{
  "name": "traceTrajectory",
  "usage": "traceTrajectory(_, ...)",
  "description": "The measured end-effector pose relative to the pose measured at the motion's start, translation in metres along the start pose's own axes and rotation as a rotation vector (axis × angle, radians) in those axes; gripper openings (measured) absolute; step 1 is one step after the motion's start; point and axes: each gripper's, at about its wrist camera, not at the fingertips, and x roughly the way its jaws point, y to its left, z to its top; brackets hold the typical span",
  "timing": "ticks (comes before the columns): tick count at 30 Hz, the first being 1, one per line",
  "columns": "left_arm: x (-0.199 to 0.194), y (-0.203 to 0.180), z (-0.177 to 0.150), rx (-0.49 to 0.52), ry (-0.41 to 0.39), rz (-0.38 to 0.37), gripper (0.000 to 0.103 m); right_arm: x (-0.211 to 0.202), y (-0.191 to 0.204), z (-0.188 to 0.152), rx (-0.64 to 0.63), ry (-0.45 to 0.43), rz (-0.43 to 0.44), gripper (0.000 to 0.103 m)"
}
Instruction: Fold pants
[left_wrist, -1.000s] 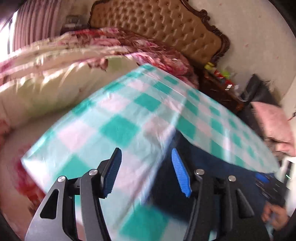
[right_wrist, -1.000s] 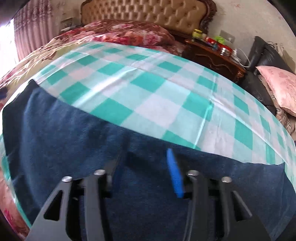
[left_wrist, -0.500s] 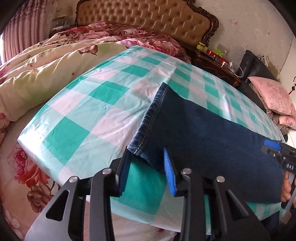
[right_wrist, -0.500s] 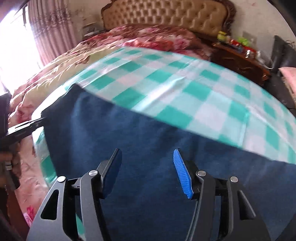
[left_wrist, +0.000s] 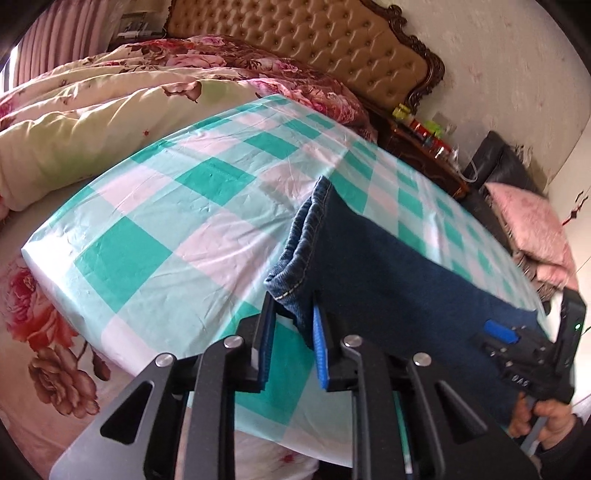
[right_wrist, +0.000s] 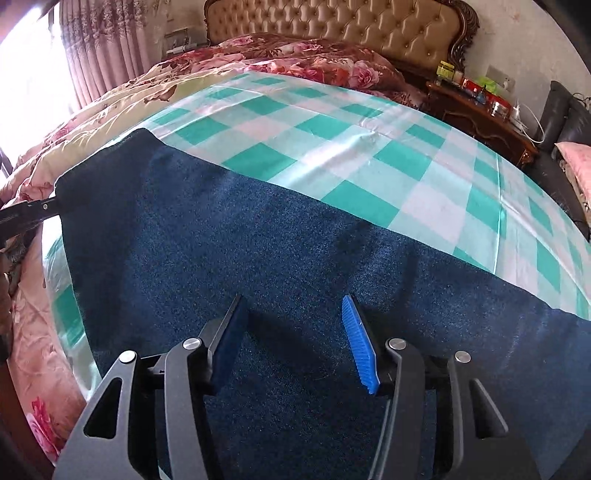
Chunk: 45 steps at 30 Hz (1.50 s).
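Closing on denim: the left tongs (left_wrist: 291, 325) draw their blue pads in around the stitched hem corner of a pair of dark blue jeans (left_wrist: 388, 266), the near pad at the cloth, the gap narrow; whether both pads already press cannot be told. The jeans lie flat along the near edge of a green-and-white checked sheet (left_wrist: 192, 206) spread on the bed, the leg running away to the right, where a hand (left_wrist: 543, 417) carries the right tongs (right_wrist: 291, 332). From the right wrist camera those tongs hang about half open above the broad denim, closing slightly, with nothing between the pads. Beyond the sheet, a floral quilt (left_wrist: 110, 107) is bunched toward a tufted tan headboard (right_wrist: 332, 26) in a carved dark frame. At right stand a cluttered wooden nightstand (right_wrist: 480, 110) and a pink cushion (left_wrist: 532, 225); pink curtains (right_wrist: 96, 48) hang at left by a bright window.
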Motion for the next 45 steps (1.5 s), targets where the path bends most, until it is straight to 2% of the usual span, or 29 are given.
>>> traceTrajectory(7,-0.012,-0.008,0.009,-0.028,-0.032,-0.048,0.018,-0.001,0.001,-0.001,0.003,-0.010,-0.002,0.053)
traceTrajectory(12,-0.020,-0.022,0.014,-0.001,-0.047,-0.018,0.018,-0.001,0.000,0.001,0.007,0.002,0.012,0.054)
traceTrajectory(14,-0.025,-0.030,0.016,0.025,-0.056,0.005,0.018,-0.004,-0.008,0.003,0.047,0.014,0.062,0.053)
traceTrajectory(17,-0.040,-0.062,0.020,0.137,-0.088,0.080,0.018,-0.020,-0.034,0.006,0.141,0.007,0.102,0.054)
traceTrajectory(19,-0.050,-0.086,0.021,0.217,-0.109,0.128,0.018,-0.029,-0.049,0.006,0.174,0.019,0.110,0.058)
traceTrajectory(24,-0.072,-0.185,0.008,0.518,-0.187,0.239,0.018,-0.053,-0.113,-0.011,0.372,0.065,0.203,0.068)
traceTrajectory(26,-0.074,-0.237,-0.014,0.677,-0.225,0.276,0.018,-0.064,-0.140,-0.025,0.460,0.060,0.259,0.071)
traceTrajectory(29,-0.064,-0.298,-0.059,0.862,-0.257,0.296,0.018,-0.082,-0.181,-0.051,0.599,0.045,0.307,0.072)
traceTrajectory(32,-0.039,-0.351,-0.132,1.052,-0.253,0.277,0.019,-0.097,-0.213,-0.075,0.690,0.025,0.313,0.072)
traceTrajectory(35,-0.001,-0.376,-0.207,1.191,-0.197,0.270,0.023,-0.105,-0.231,-0.091,0.725,0.022,0.300,0.072)
traceTrajectory(37,0.017,-0.380,-0.242,1.231,-0.184,0.303,0.028,-0.106,-0.237,-0.100,0.738,0.030,0.297,0.072)
traceTrajectory(38,0.020,-0.380,-0.250,1.223,-0.193,0.321,0.039,-0.106,-0.240,-0.105,0.743,0.033,0.299,0.072)
traceTrajectory(42,0.022,-0.373,-0.247,1.118,-0.204,0.347,0.049,-0.105,-0.246,-0.117,0.756,0.051,0.312,0.072)
traceTrajectory(45,0.028,-0.374,-0.239,1.114,-0.196,0.338,0.050,-0.099,-0.239,-0.113,0.755,0.065,0.350,0.072)
